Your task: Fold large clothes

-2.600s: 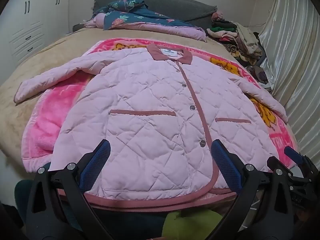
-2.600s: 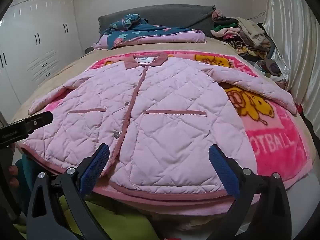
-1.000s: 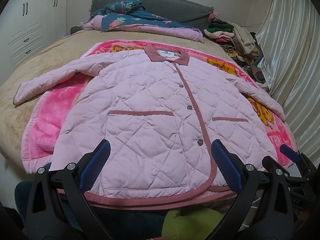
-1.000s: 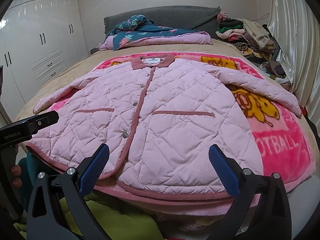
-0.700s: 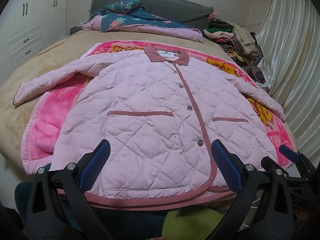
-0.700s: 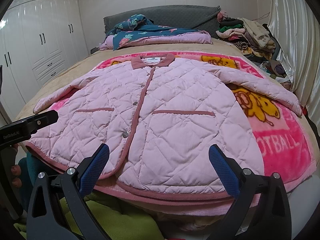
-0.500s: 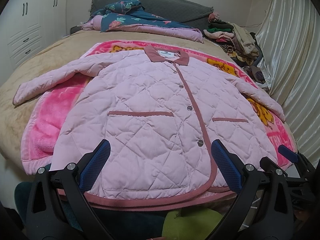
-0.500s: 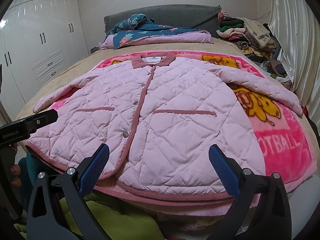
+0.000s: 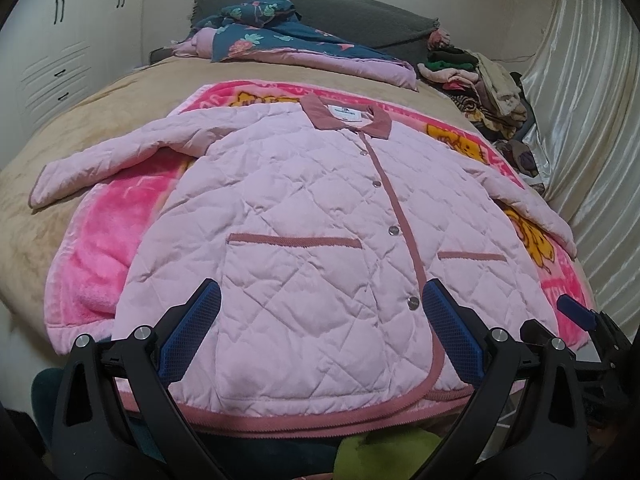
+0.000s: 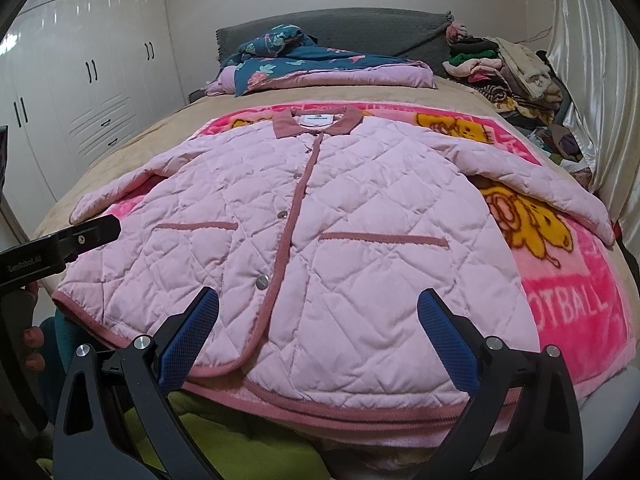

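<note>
Step in hand: the person is holding both tools over the near edge of the bed, apparently sizing up the garment before the first fold; no fold has been made yet.

Garment: the pink quilted jacket is lying face up and buttoned on a pink cartoon blanket, collar toward the headboard, hem hanging at the near edge, both sleeves spread outward.

Left hand-held gripper: its blue pads are standing wide apart, gripping nothing, hovering just above the hem on the left half of the jacket.

Right hand-held gripper: likewise spread wide and empty, hovering over the hem on the right half.

Next move: judging from the layout, a sleeve needs bringing in across the body first; the left sleeve is lying well out on the bedspread, so the left tool will be reaching far forward and closing on the cuff. The padded fabric is looking bulky and may be springing back open.

Change from earlier frames: hardly any; both tools are still hanging spread in nearly the same spot, the view drifting only slightly, and the jacket is lying as it did.
</note>
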